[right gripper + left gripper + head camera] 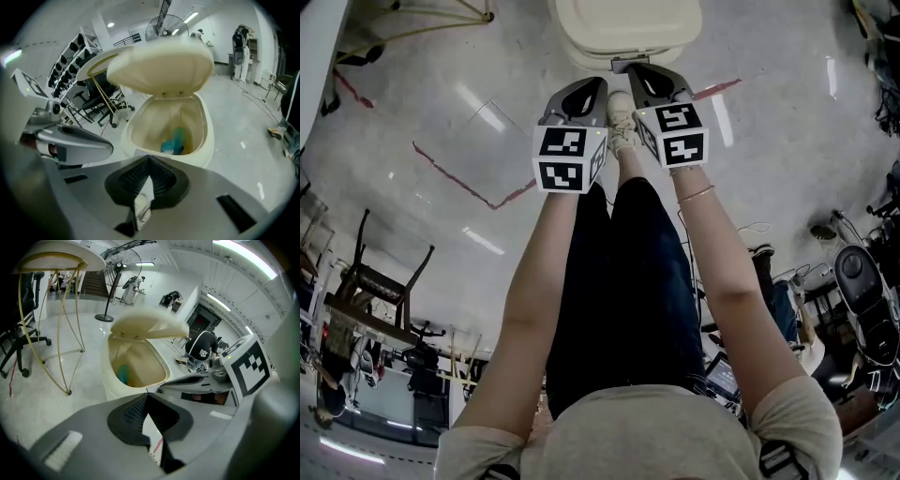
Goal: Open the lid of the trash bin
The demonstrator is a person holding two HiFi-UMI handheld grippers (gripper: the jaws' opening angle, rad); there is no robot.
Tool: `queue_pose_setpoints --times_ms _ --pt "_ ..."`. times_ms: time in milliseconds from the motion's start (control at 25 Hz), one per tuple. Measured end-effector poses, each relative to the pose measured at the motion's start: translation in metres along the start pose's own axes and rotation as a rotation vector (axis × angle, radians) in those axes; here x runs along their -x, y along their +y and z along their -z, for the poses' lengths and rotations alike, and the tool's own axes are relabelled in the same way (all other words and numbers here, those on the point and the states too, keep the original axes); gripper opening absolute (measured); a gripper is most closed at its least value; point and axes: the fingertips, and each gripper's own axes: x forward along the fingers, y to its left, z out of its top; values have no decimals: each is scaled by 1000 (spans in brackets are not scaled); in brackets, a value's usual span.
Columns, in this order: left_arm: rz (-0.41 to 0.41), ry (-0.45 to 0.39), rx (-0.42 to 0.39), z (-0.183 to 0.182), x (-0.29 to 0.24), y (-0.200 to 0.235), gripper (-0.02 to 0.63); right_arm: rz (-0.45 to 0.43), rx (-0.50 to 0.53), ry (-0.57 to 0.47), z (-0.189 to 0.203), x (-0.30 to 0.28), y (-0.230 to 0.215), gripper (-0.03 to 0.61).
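Raised lid (159, 65) overhangs the trash bin (209, 140)'s open mouth

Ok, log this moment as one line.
lid: raised | trash bin: open, blue item inside | left gripper: shut, nothing held | right gripper: shut, nothing held

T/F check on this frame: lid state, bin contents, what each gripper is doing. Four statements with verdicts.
1. The trash bin lid is raised. True.
2. The trash bin is empty. False: a teal item lies inside.
3. The right gripper clamps the trash bin lid. False: its jaws are together on nothing, short of the trash bin.
4. The left gripper has its jaws together, holding nothing. True.
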Motion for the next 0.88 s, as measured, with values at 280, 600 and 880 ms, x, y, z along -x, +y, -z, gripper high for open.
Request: queue_pose_setpoints --times_ms 280,600,880 --pt "-14 22 -37 -1 5 2 6 -19 -61 29 -1 1 -3 8" --pt "-30 31 -41 -12 27 6 6 -49 -88 108 0 9 2 8" --pt "-23 26 -68 -32 58 -11 6 -25 -78 81 -10 61 4 8"
